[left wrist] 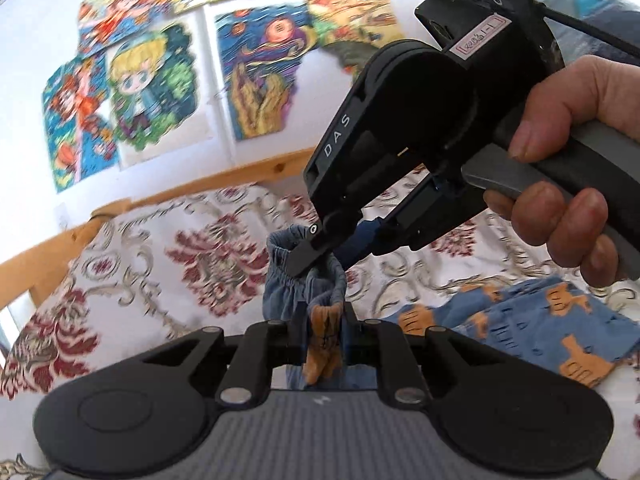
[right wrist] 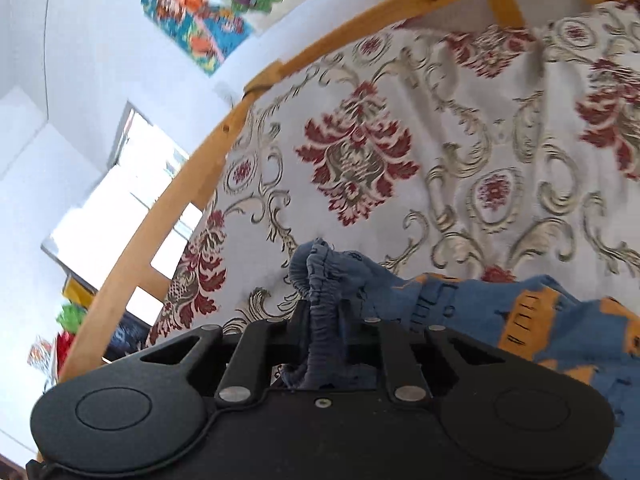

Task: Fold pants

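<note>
A wooden rail (right wrist: 168, 208) borders the bedspread (right wrist: 460, 128) at left, with bare cloth beyond. The left gripper (left wrist: 323, 332) pinches the pants (left wrist: 516, 316); the right gripper (right wrist: 323, 320) pinches their gathered waistband (right wrist: 320, 280), lifted over the bed.

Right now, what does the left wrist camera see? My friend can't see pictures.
Two black tools pinch blue pants with orange shapes: the left tool near the camera, the right tool, held by a hand, on the stretchy waistband. Below is a flowery bedcover; colourful drawings hang behind.
</note>
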{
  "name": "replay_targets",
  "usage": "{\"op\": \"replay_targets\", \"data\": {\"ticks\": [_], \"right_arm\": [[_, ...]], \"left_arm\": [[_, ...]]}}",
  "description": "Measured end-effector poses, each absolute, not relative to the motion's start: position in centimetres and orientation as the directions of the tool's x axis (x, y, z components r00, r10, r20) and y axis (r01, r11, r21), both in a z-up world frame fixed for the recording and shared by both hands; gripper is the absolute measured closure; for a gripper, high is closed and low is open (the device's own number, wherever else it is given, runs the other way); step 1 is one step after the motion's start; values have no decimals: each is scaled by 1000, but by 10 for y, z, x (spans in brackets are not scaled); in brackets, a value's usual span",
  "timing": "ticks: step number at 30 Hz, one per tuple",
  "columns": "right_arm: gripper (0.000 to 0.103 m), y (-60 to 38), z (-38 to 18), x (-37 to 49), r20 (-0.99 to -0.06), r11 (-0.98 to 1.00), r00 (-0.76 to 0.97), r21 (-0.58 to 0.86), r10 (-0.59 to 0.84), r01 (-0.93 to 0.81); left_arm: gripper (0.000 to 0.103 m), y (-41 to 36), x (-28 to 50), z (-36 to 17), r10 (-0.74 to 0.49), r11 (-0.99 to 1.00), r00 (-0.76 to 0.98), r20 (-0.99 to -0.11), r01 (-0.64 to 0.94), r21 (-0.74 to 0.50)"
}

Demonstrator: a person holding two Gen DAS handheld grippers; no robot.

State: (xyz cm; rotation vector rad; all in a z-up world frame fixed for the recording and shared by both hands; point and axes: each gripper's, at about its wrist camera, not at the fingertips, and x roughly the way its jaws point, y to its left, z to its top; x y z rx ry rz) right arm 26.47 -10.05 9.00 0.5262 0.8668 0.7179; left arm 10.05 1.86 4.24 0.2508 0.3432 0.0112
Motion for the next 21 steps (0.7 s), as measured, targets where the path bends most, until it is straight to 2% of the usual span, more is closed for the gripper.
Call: {"op": "replay_targets", "data": {"ticks": [10,21], "right_arm": [[88,-169,84,229,-446,637,514,716,733,-287],[88,-236,64,200,-463,677,582,703,668,-218]], "left_arm": [[86,-36,92,47,-31,942,943,-331,138,306],[86,-95,93,35,-129,907,915,-383,265,327]]}}
